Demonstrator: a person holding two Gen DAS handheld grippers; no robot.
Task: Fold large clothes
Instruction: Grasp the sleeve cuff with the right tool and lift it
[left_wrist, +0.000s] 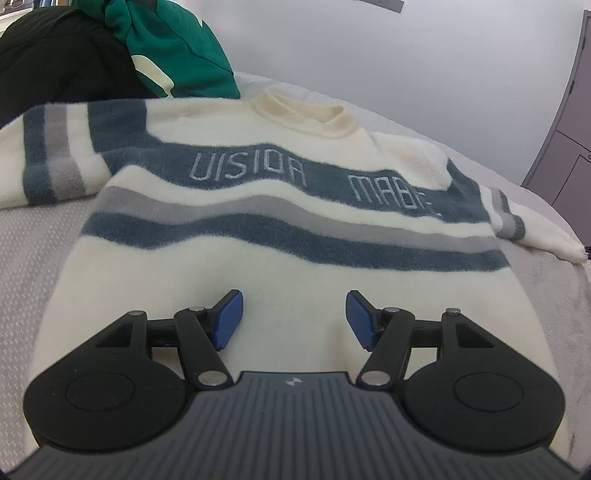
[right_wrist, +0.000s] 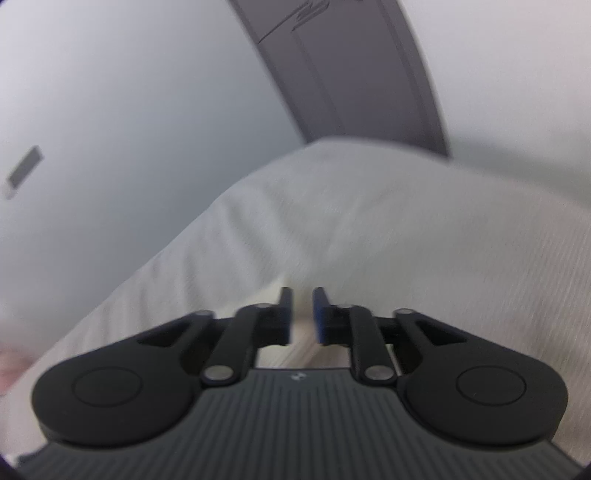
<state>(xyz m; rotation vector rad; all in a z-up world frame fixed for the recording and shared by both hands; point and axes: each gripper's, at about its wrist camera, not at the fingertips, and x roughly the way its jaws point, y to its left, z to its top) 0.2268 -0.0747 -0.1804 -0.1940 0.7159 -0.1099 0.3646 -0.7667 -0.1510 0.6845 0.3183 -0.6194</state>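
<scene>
Left wrist view gives us the cream knitted sweater with blue-grey and grey stripes (left_wrist: 295, 236) spread face up on the pale grey patterned bed cover (left_wrist: 33, 258), its hem just beneath and ahead of our left gripper (left_wrist: 294, 320), collar at the far end, one sleeve out to each side of the fingers. Those jaws stand well apart over the hem and hold nothing.

Our right gripper (right_wrist: 303, 314) shows its jaws nearly together, a narrow gap left; cream fabric (right_wrist: 303, 332) lies in or behind that gap, and the blur keeps us from telling whether it is pinched.

We judge the first fold comes next: take one edge squarely, carry it flat across.

Pale lettering crosses the widest blue band; the knit looks soft, fuzzy, thick.
</scene>
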